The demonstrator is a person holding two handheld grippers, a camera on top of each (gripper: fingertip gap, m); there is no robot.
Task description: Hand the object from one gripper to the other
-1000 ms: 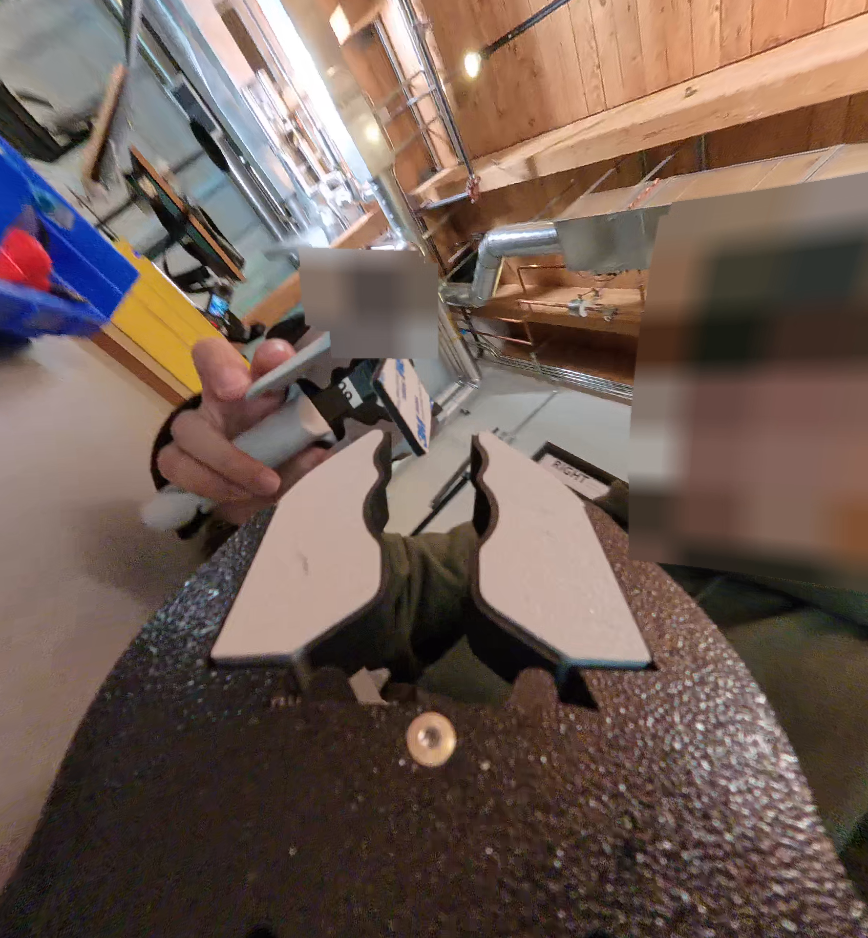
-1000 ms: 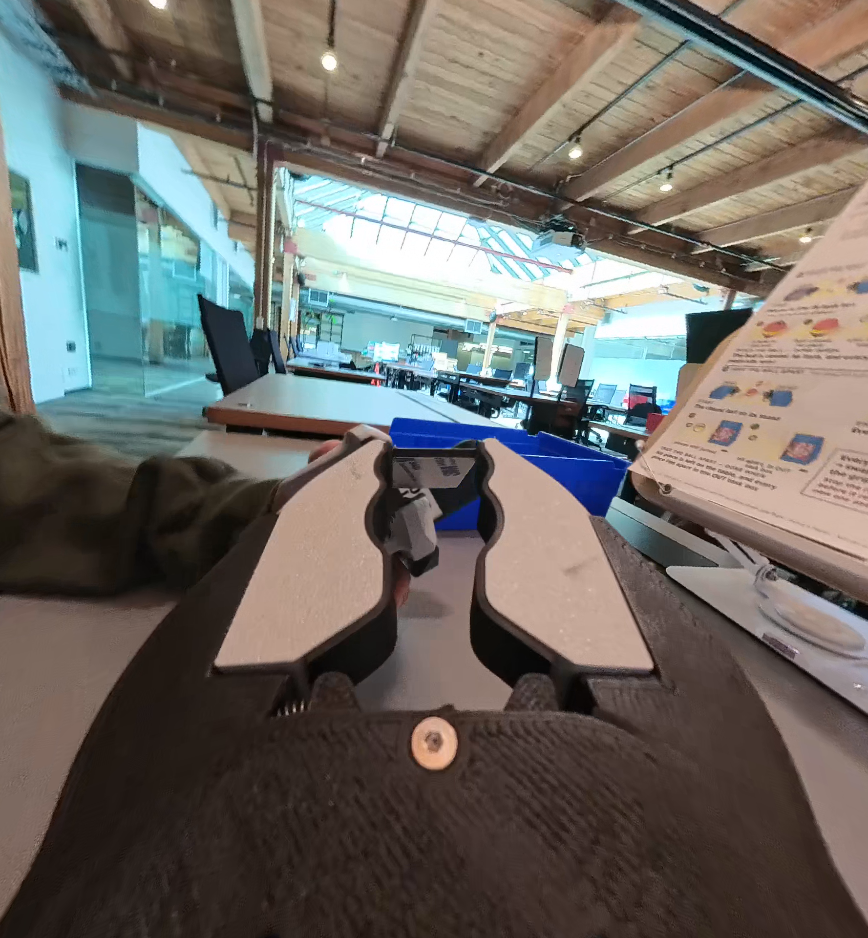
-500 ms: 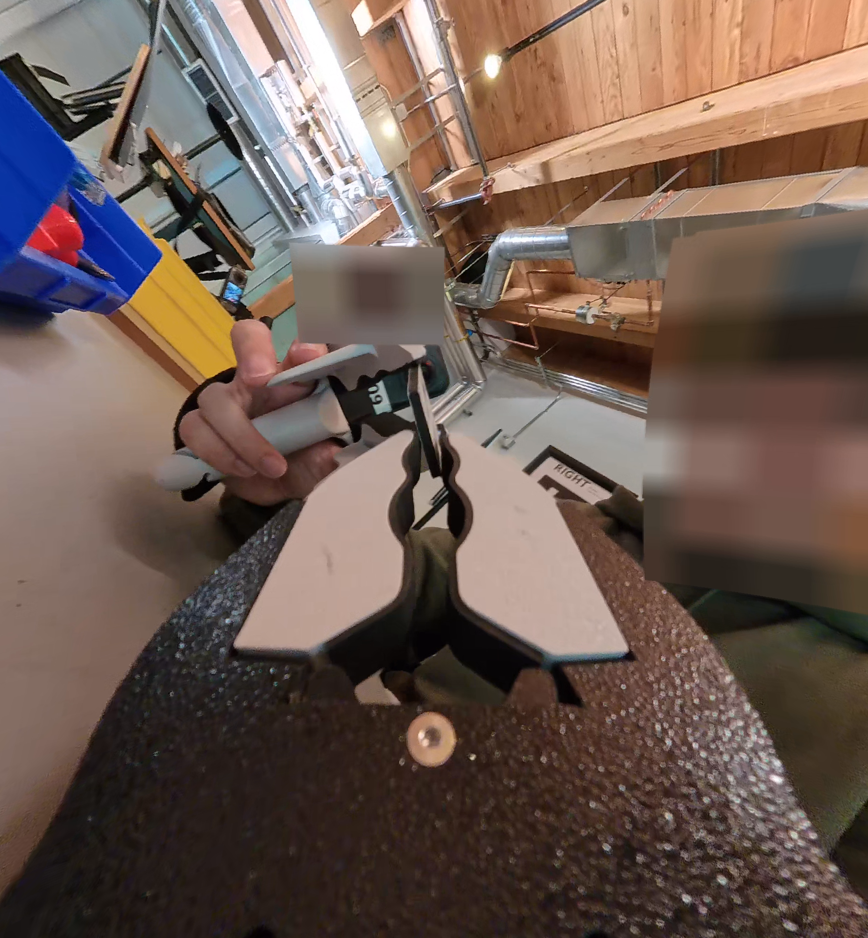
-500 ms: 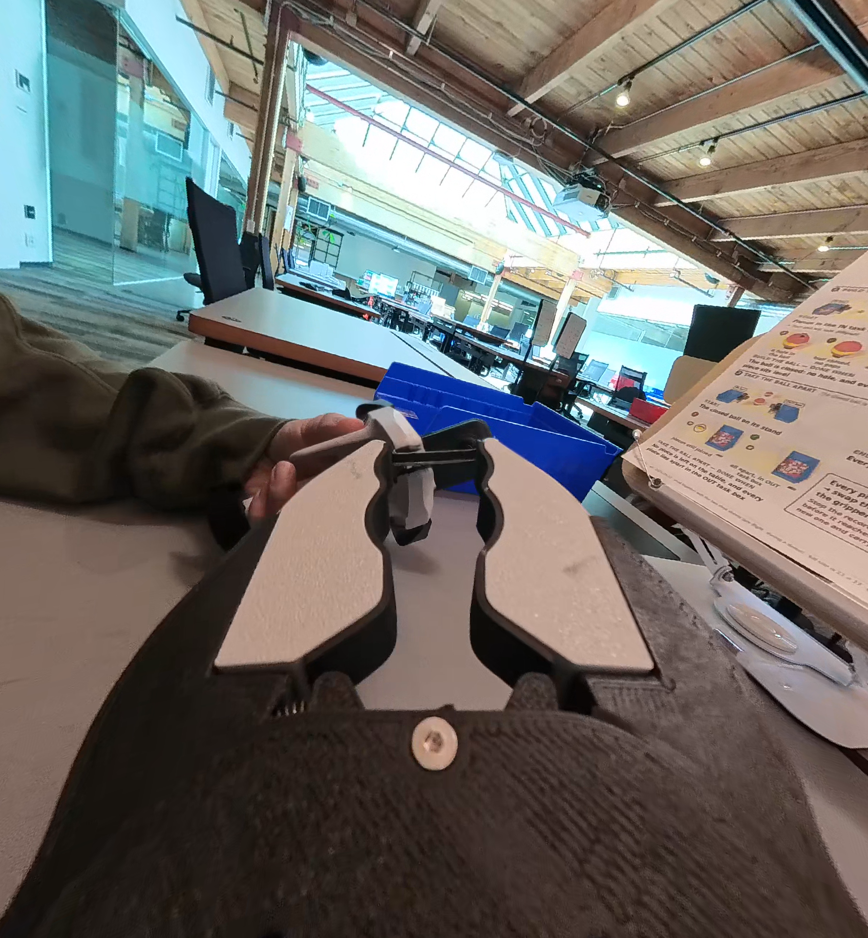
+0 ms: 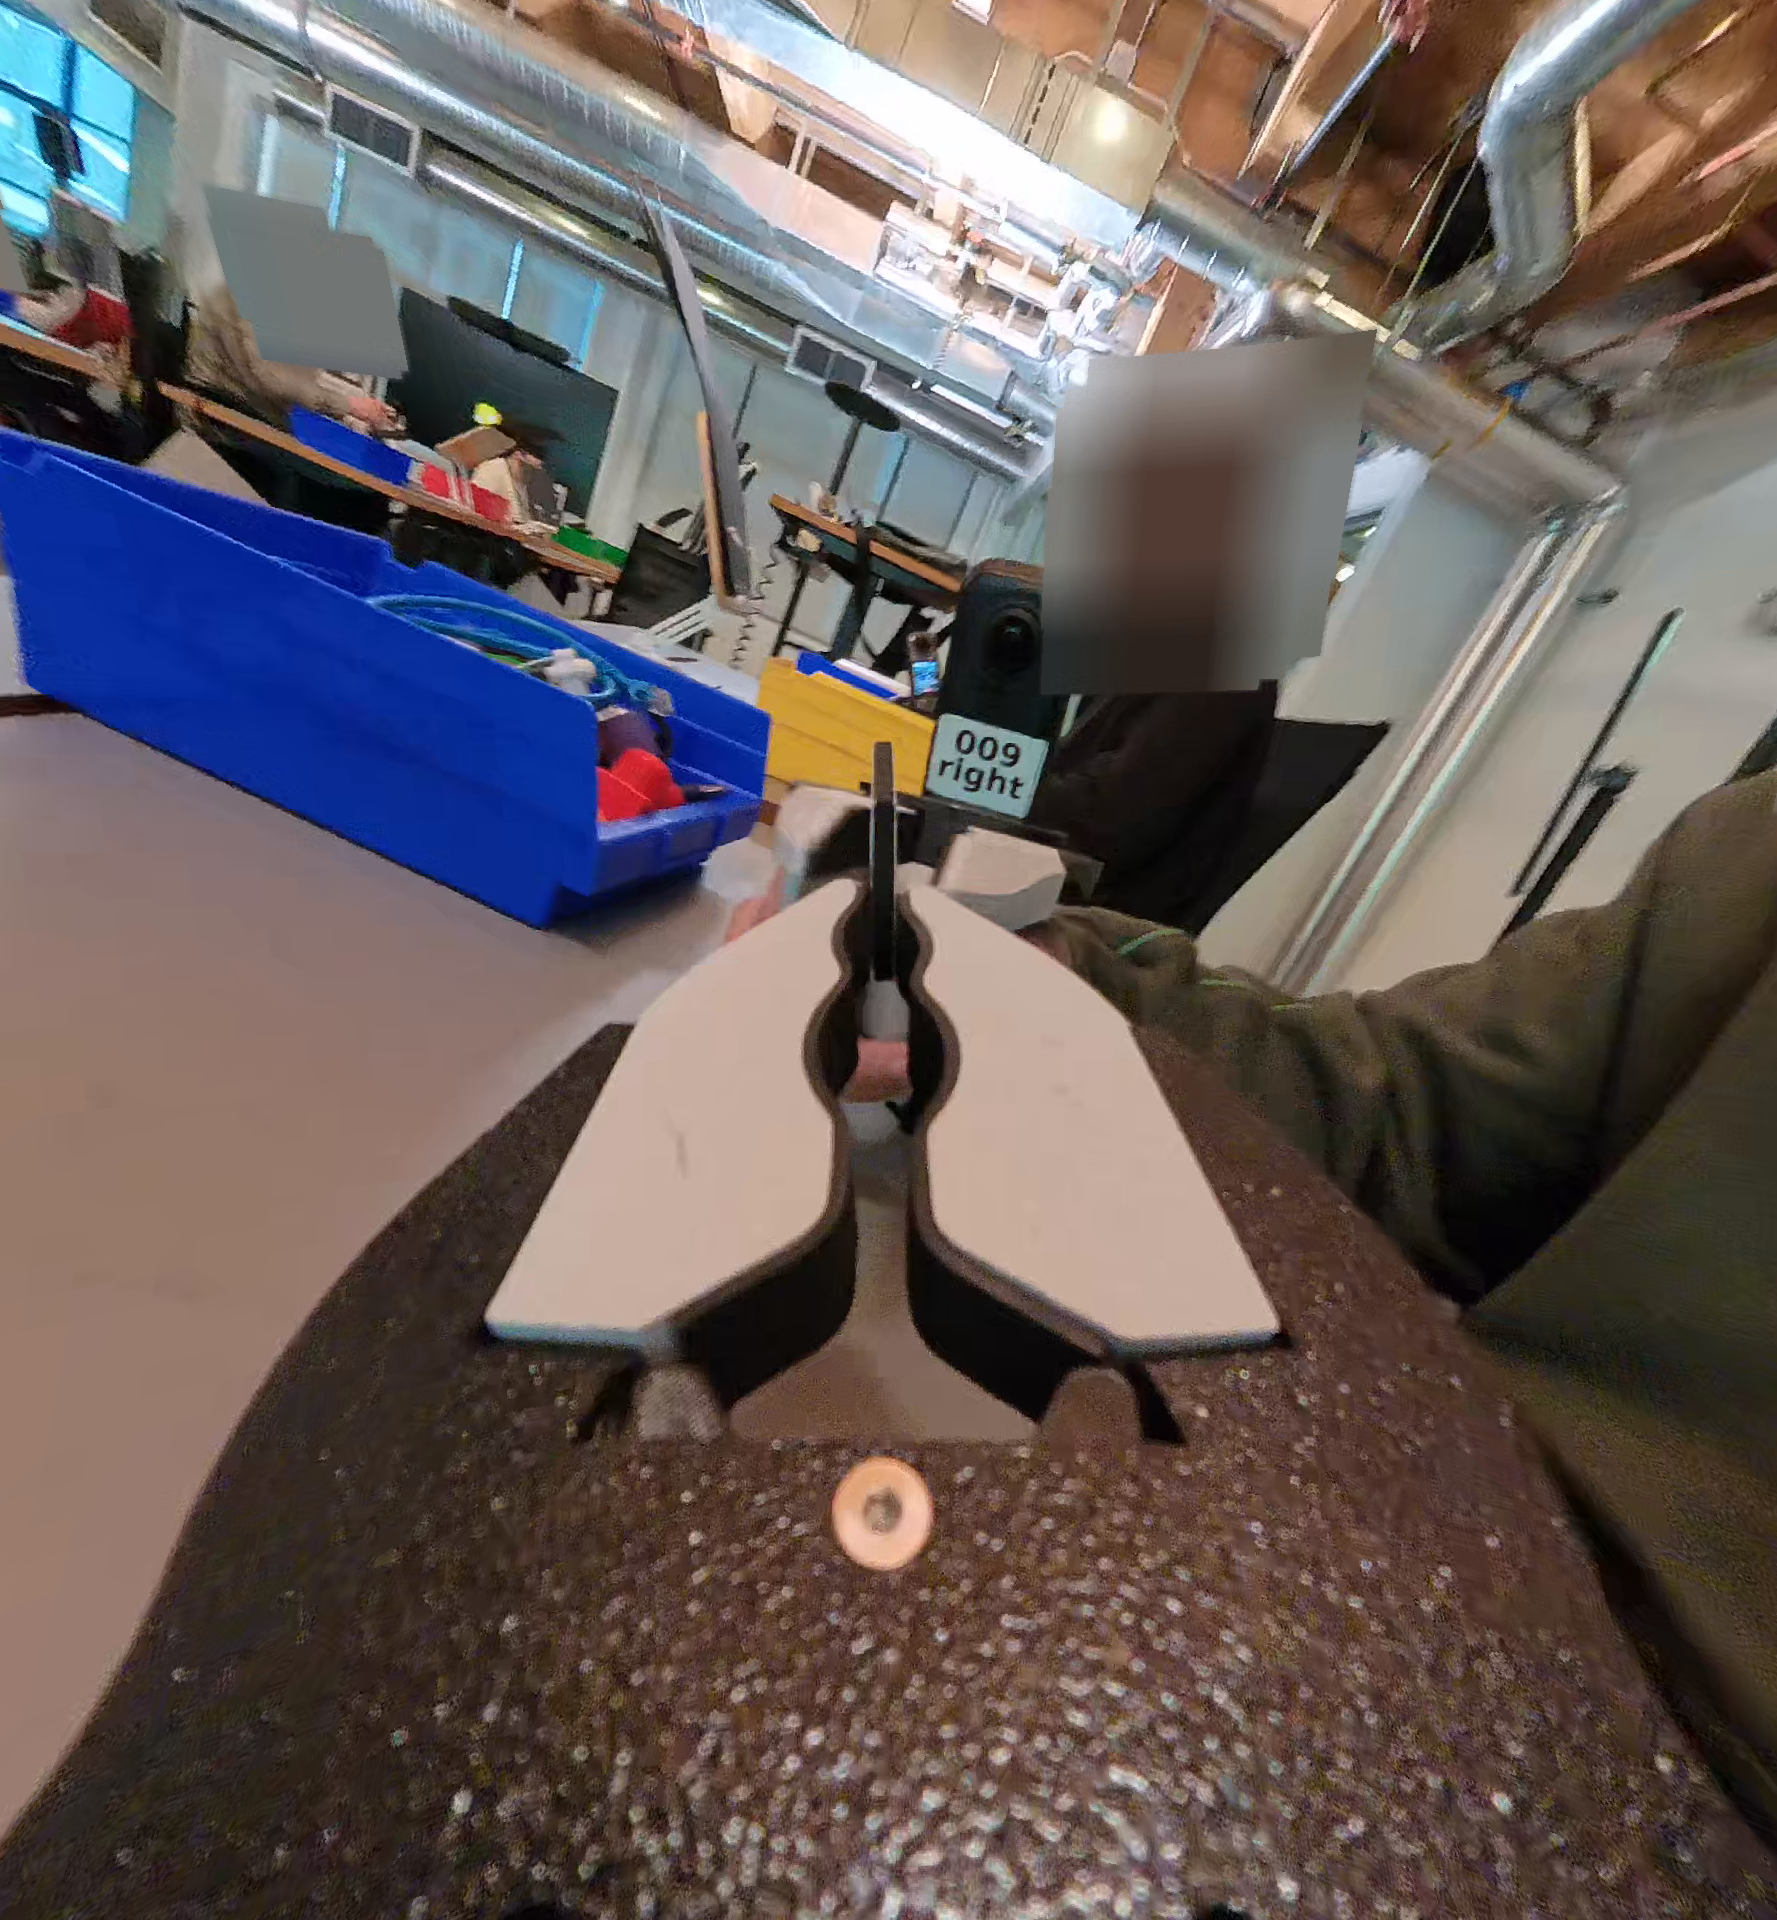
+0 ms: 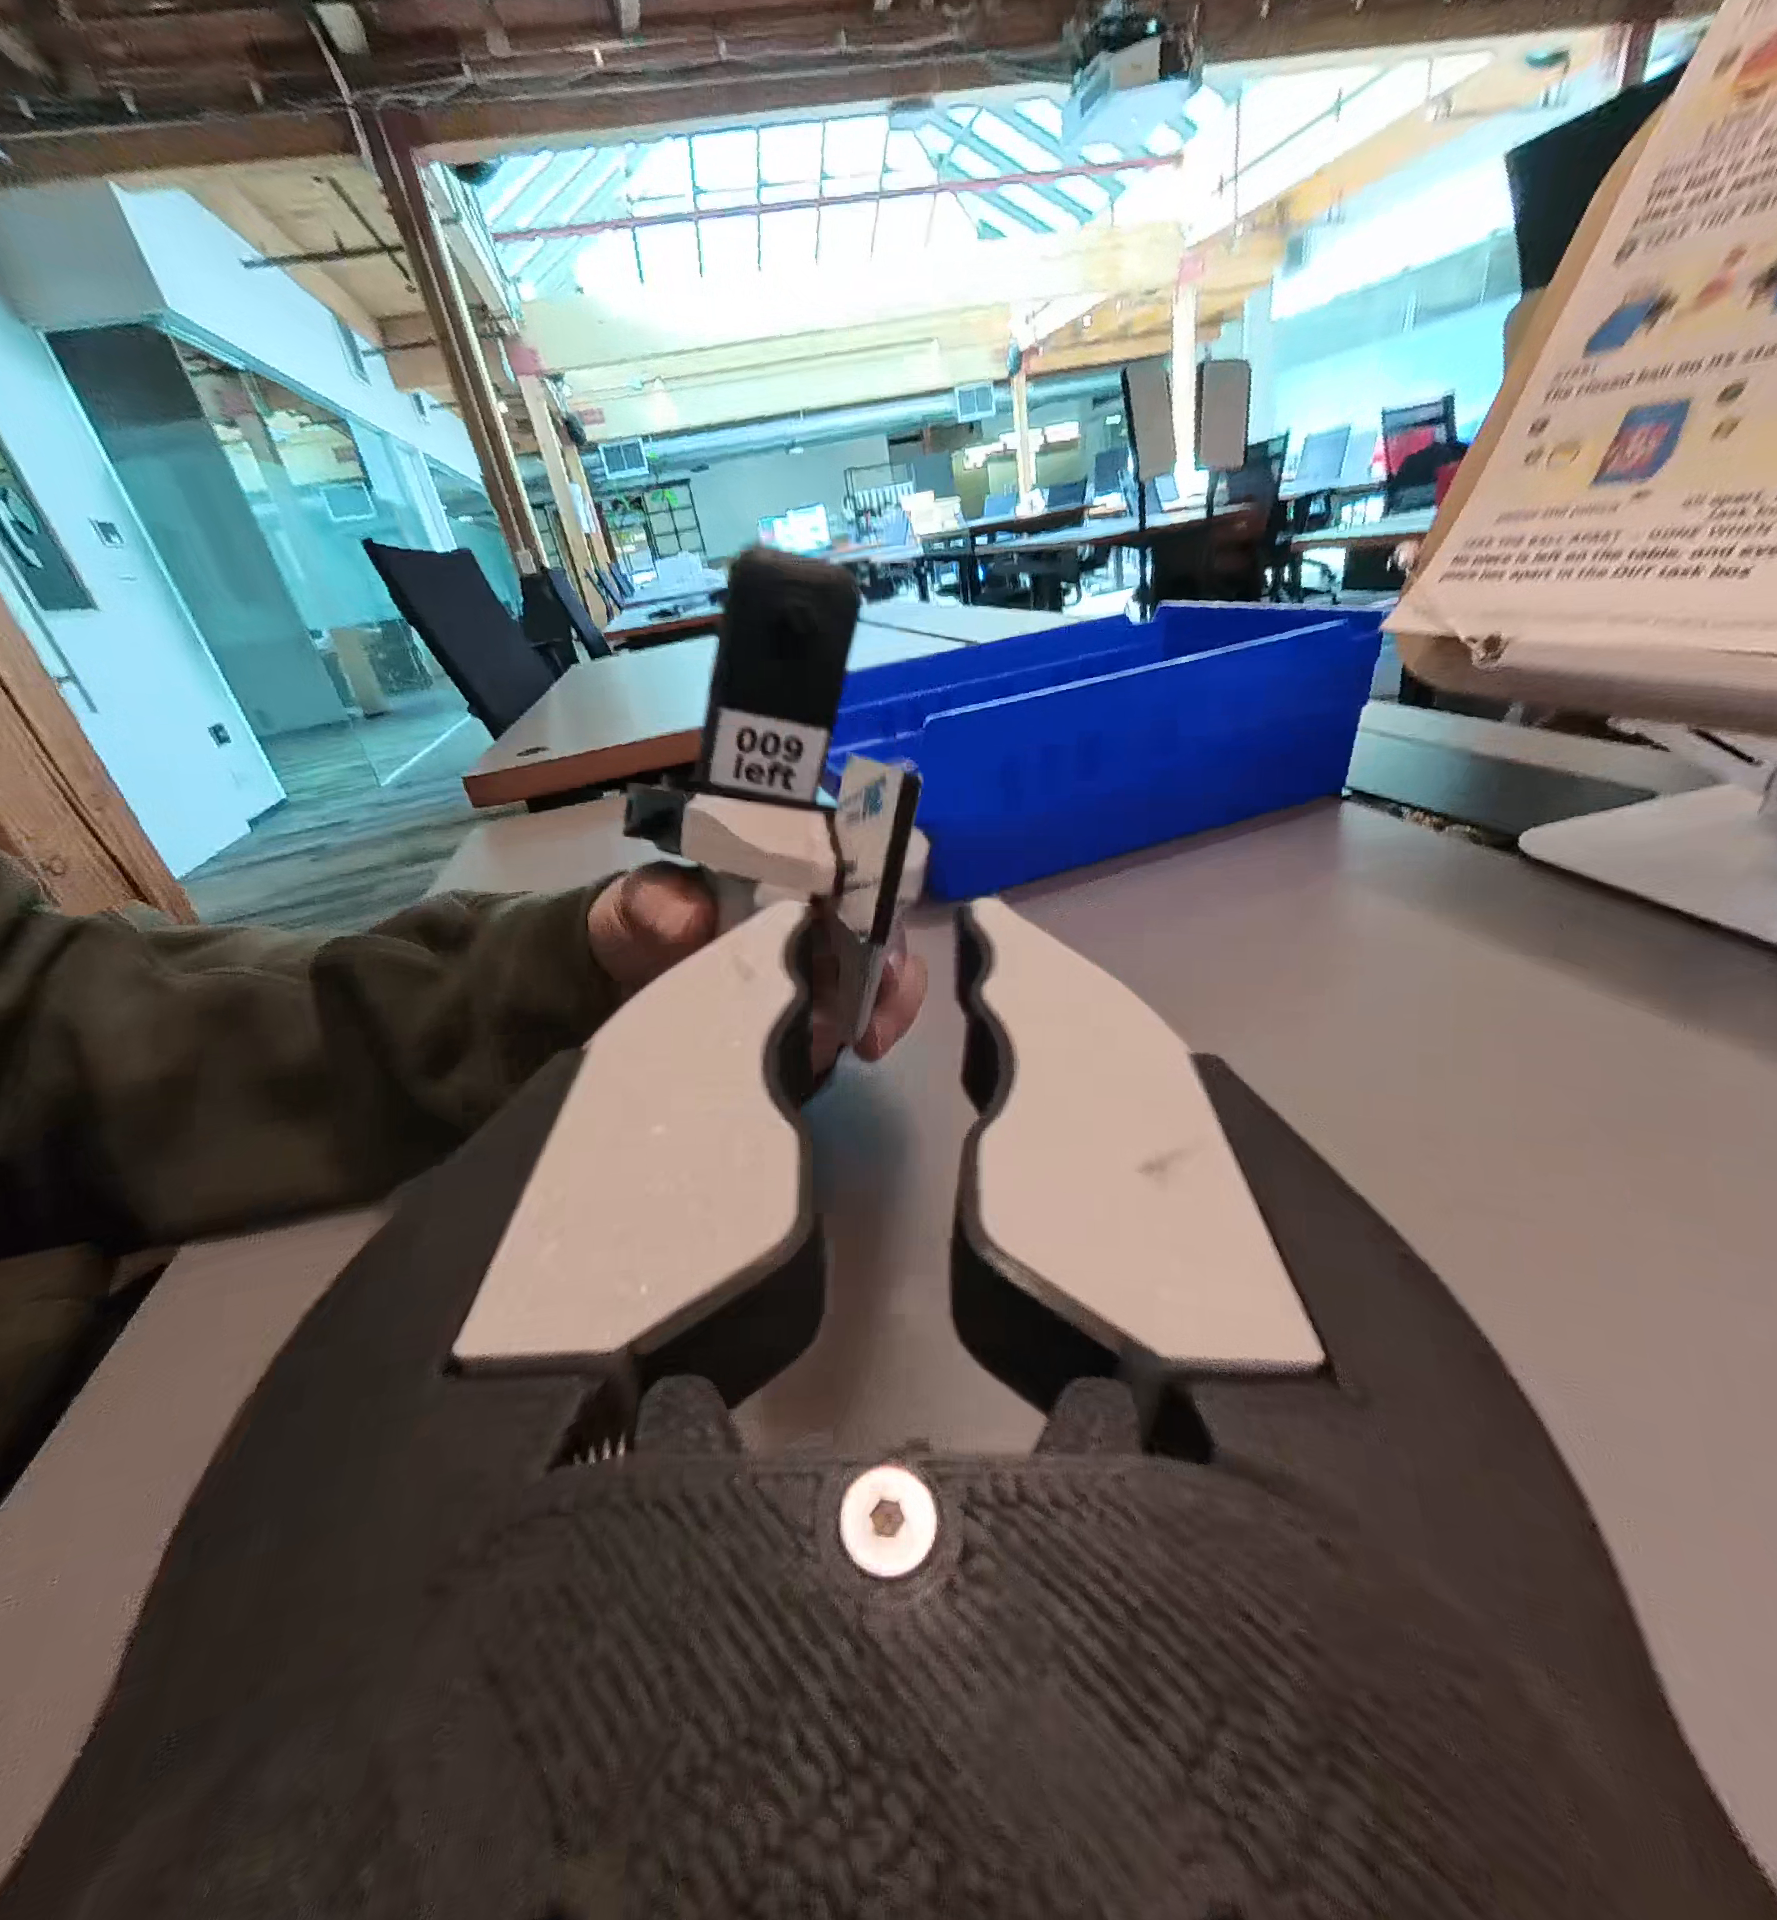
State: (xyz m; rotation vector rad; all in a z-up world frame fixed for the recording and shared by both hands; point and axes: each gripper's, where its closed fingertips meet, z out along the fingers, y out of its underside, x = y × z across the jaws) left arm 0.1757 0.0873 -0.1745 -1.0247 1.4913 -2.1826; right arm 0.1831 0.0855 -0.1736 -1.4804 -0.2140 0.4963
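A thin flat card with a black edge and a white and blue face (image 6: 876,831) is held upright above the grey table (image 5: 188,1039). My left gripper (image 5: 882,904) is shut on the card (image 5: 881,821), which shows edge-on between its tips. My right gripper (image 6: 889,920) is open, with its tips a little short of the card and not touching it. In the left wrist view the right gripper's grey fingers (image 5: 998,873) stand spread on either side of the card. A hand (image 6: 655,914) holds the left gripper's handle.
A blue bin (image 5: 323,665) with red parts and a blue cable stands on the table at the left, with a yellow bin (image 5: 832,717) behind it. Another blue bin (image 6: 1123,727) and an instruction sheet on a stand (image 6: 1642,416) stand beyond the right gripper. An olive sleeve (image 5: 1486,1039) crosses the right. The tips of both grippers are at nearly the same place.
The card was in my right gripper while the left was open. The left closed on it, the right opened and let go, and both views swung round.
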